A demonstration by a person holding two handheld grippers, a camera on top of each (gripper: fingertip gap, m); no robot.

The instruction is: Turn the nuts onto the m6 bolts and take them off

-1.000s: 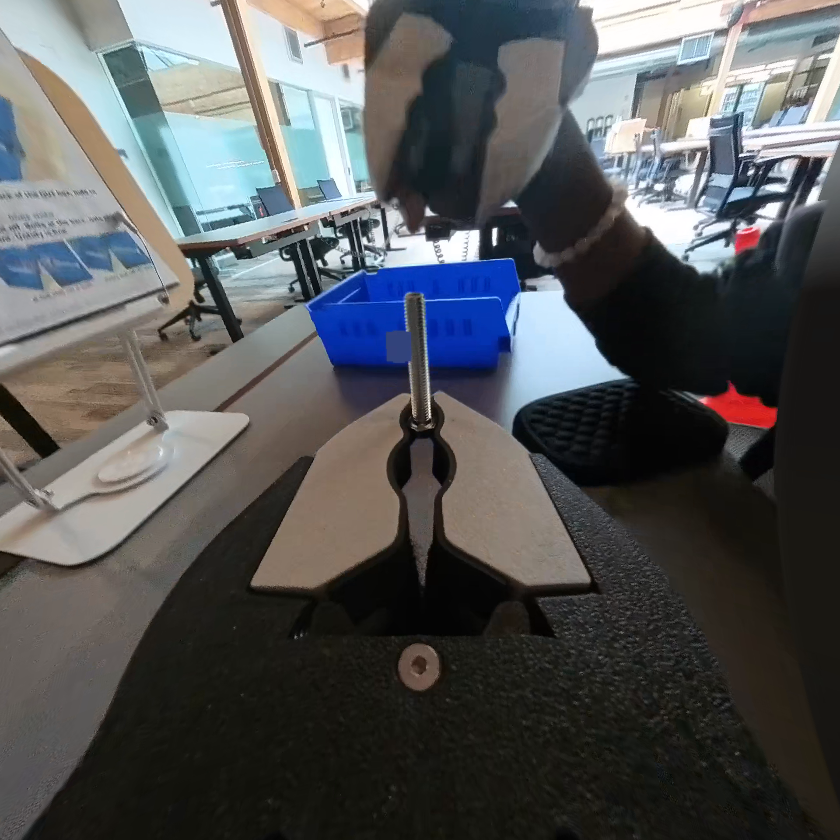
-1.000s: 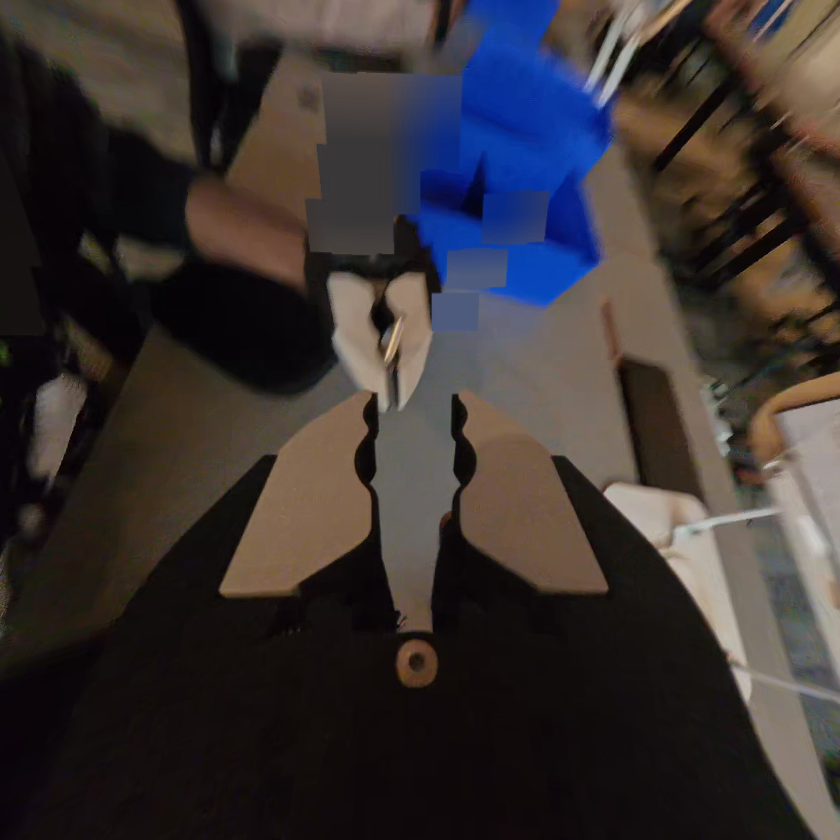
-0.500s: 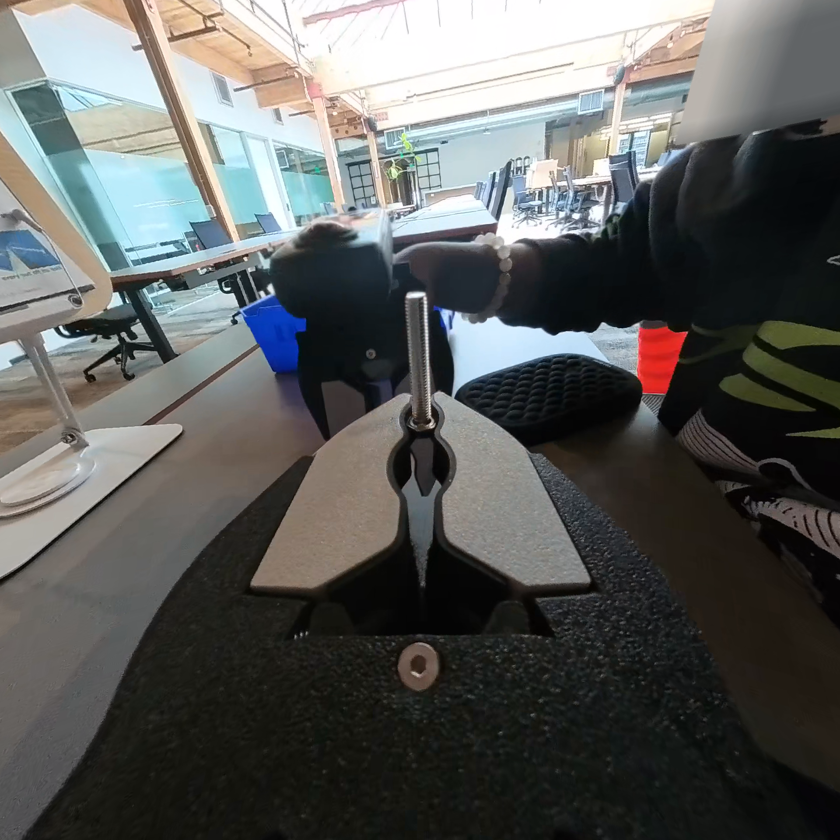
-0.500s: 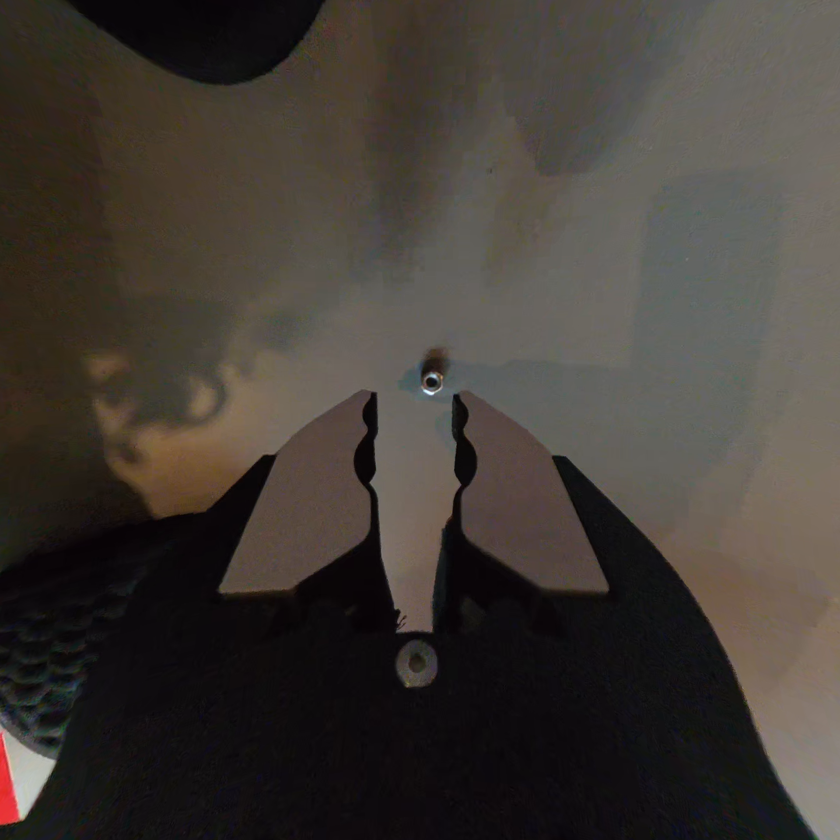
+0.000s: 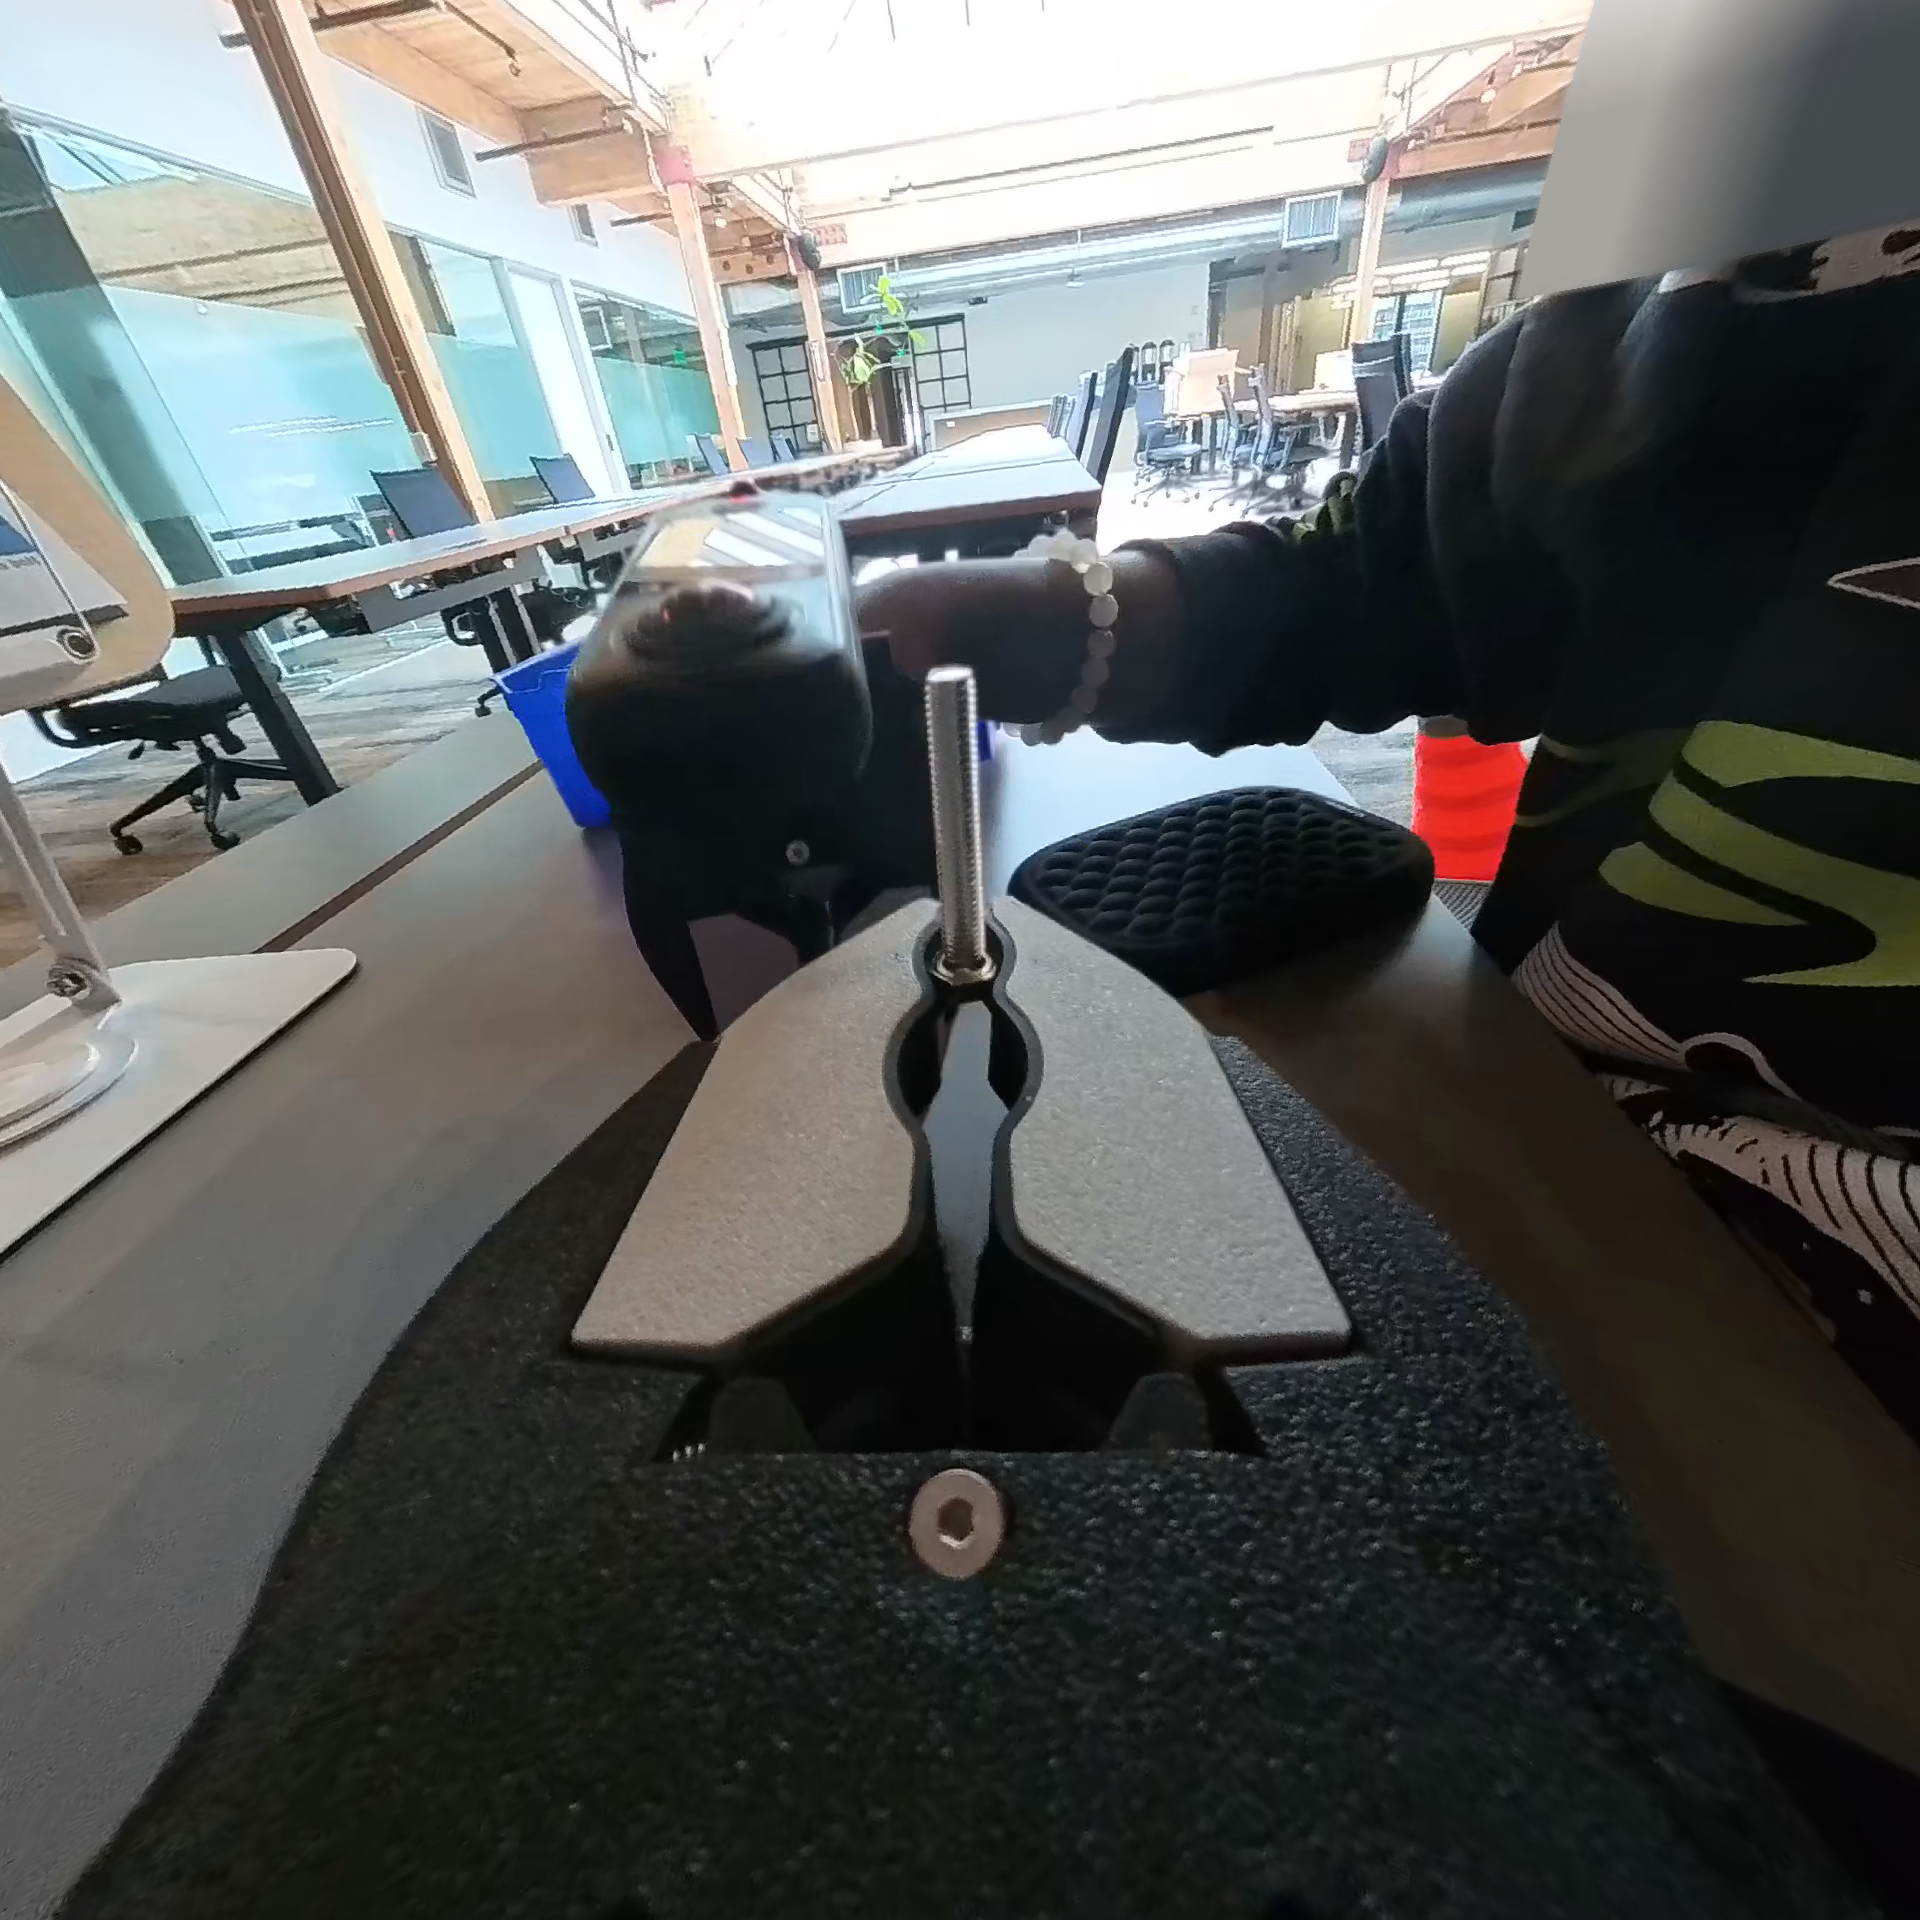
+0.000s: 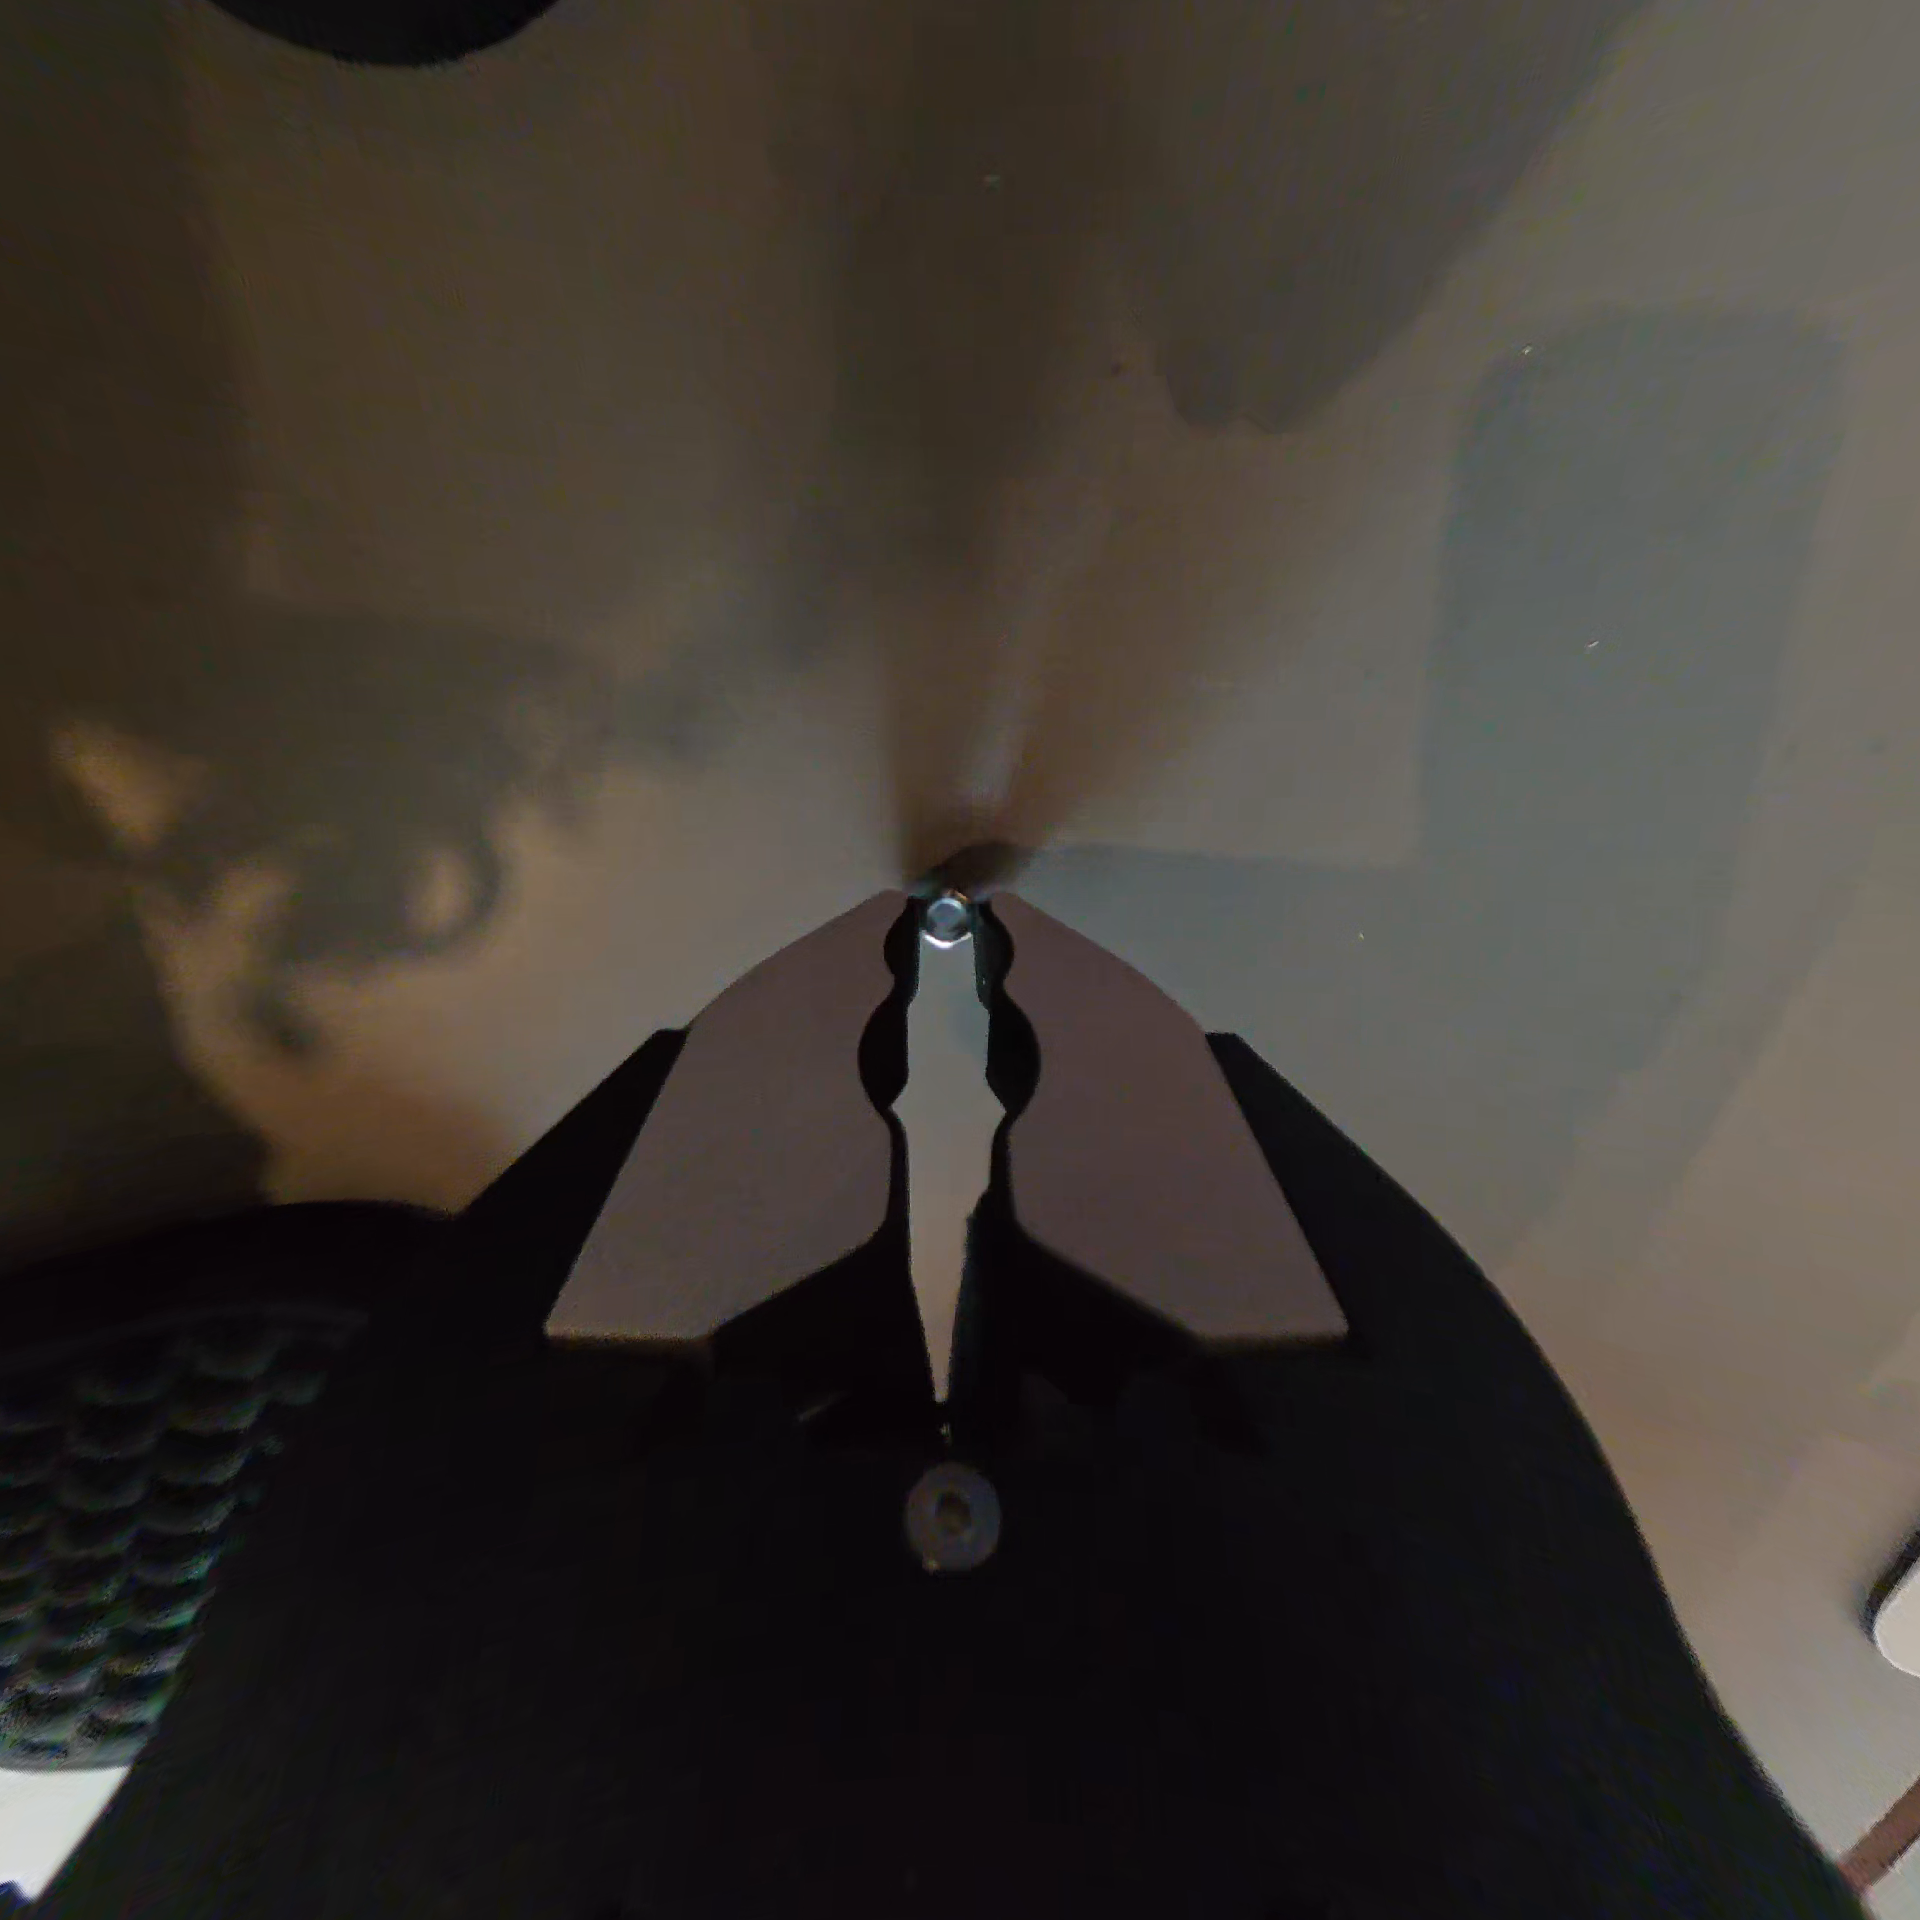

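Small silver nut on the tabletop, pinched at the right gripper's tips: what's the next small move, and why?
Probably lift the small silver nut straight off the tabletop: the right gripper has closed on it, and the left gripper holds the threaded steel bolt upright, bare.

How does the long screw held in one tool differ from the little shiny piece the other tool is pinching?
The bolt is a long threaded rod; the nut is a small round ring. The bolt stands upright above the table, clamped at its base by the left gripper; the nut sits low against the tabletop at the tips of the right gripper. Both are shiny metal, each held in closed jaws.
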